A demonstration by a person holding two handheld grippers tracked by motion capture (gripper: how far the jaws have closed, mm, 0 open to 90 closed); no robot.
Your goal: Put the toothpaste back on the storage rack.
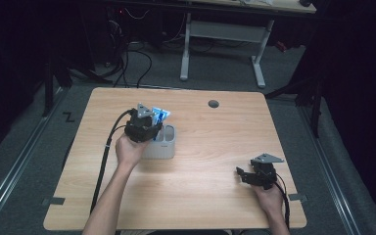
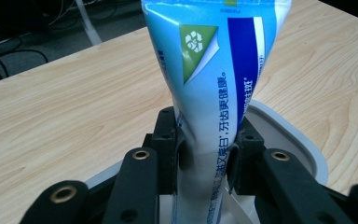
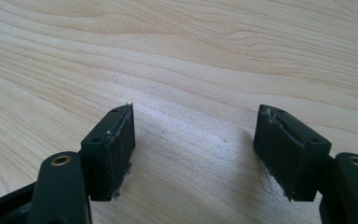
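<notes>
1. The left claw (image 2: 200,154) pinches a blue toothpaste tube (image 2: 214,93) standing upright in a grey holder (image 1: 162,147) near the middle of the wooden surface (image 1: 200,161).
2. The tube's lower end is hidden by the claw and the holder; its top is cut off in the left gripper view.
3. The right claw (image 3: 193,154) stands wide, holding nothing, just above bare wood.

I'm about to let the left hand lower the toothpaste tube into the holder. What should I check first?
1. Left gripper pads press on the toothpaste tube: ok.
2. Tube upright, not slipping: ok.
3. Tube sits over the white holder: ok.
4. Free compartment under the tube: cannot tell.
5. Right gripper open, nothing in it, over bare table: ok.
6. Right gripper apart from the holder: ok.
</notes>
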